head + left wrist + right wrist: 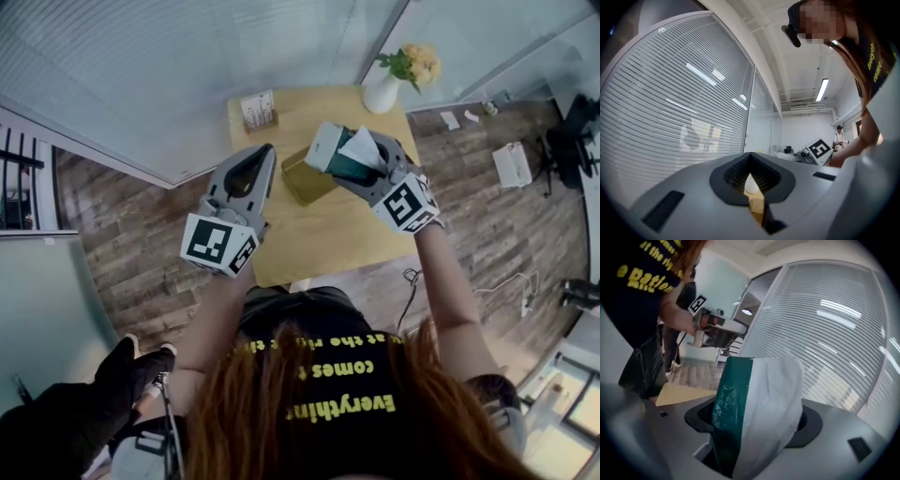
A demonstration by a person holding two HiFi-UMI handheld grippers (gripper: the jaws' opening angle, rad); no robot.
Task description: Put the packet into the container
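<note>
Packet [754, 413], dark green on one face and white on the other, crumpled. It is clamped in the right claw [757, 446] and stands up well past the jaws, which press on its lower part from both sides. In the head view the packet [352, 155] sits at the tip of the right claw [361, 169], which is held up above the desk [328, 234].

Container [305, 180]: an olive-gold box on the desk, just beside the right claw's tip, on the left claw's side. It lies between the two claws. The packet's edge overlaps its rim in the head view; cannot tell whether they touch.

Left claw [262, 155]: jaws drawn together, pads meeting at the tip, gripping nothing. From its own view the left claw [751, 161] points toward a slatted glass wall, with the right claw off to its right.

Beyond the right claw, at the desk's far corner, is a white vase [382, 94] with yellow flowers. Beyond the left claw, at the other far corner, is a small card stand [259, 111]. Wood-plank floor [131, 253] lies around the desk.
</note>
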